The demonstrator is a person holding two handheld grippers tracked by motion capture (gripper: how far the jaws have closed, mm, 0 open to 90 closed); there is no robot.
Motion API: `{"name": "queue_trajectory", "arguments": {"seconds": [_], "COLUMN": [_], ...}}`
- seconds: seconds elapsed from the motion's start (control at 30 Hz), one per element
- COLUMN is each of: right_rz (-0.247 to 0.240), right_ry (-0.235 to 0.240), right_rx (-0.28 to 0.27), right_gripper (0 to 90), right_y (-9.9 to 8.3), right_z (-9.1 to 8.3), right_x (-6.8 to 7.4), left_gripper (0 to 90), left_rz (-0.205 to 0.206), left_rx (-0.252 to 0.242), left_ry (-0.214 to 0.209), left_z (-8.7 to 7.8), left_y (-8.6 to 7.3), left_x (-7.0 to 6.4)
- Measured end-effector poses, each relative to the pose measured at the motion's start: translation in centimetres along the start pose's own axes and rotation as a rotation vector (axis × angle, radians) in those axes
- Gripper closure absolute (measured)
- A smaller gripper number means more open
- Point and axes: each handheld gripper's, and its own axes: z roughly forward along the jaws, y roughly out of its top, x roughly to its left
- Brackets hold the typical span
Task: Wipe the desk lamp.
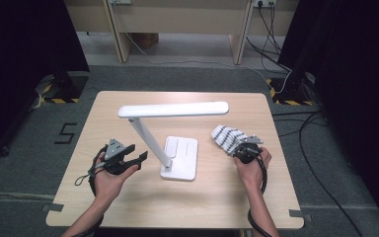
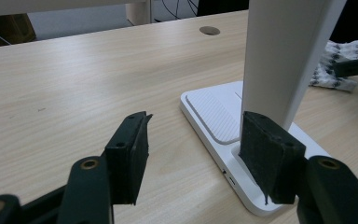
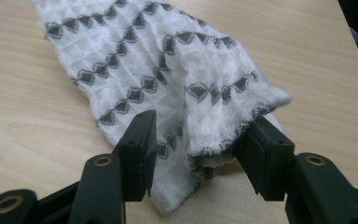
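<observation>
Cloth (image 3: 168, 79) between right hand-held gripper (image 3: 198, 154) jaws, lamp (image 1: 177, 158) beside

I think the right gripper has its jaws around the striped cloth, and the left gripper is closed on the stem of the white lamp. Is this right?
Not quite. The left gripper is open: in the left gripper view its jaws stand apart beside the lamp stem, gripping nothing. The right gripper does have its jaws around the striped cloth.

A pale wooden table (image 1: 128, 207) stands on grey carpet (image 1: 19, 163), black curtains (image 1: 24, 39) at both sides, cables (image 1: 316, 128) trailing right.
</observation>
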Motion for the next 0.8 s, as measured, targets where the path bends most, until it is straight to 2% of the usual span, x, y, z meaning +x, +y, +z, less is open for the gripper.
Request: {"name": "queue_trajectory", "arguments": {"seconds": [0.3, 0.47, 0.53, 0.63, 0.8], "right_rz": [-0.007, -0.011, -0.009, -0.006, 0.005], "right_ry": [0.055, 0.041, 0.042, 0.043, 0.043], "right_rx": [-0.033, -0.050, -0.052, -0.047, -0.048], "right_gripper": [46.4, 46.2, 46.0, 46.0, 46.1], "right_y": [-0.2, -0.3, -0.5, -1.0, -2.1], "right_z": [-1.7, -2.8, -3.1, -3.4, -3.8], "right_x": [0.3, 0.3, 0.2, 0.0, -0.2], "left_gripper": [41.0, 41.4, 41.3, 41.2, 41.1], "left_rz": [0.020, 0.014, 0.025, 0.035, 0.025], "left_rx": [-0.012, -0.022, -0.017, -0.013, -0.009], "left_ry": [0.000, 0.001, 0.006, 0.013, 0.023], "left_z": [0.2, 0.4, 0.4, 0.4, -0.1], "left_y": [0.7, 0.8, 0.8, 0.6, 0.2], "left_x": [0.6, 1.3, 1.5, 2.0, 2.8]}}
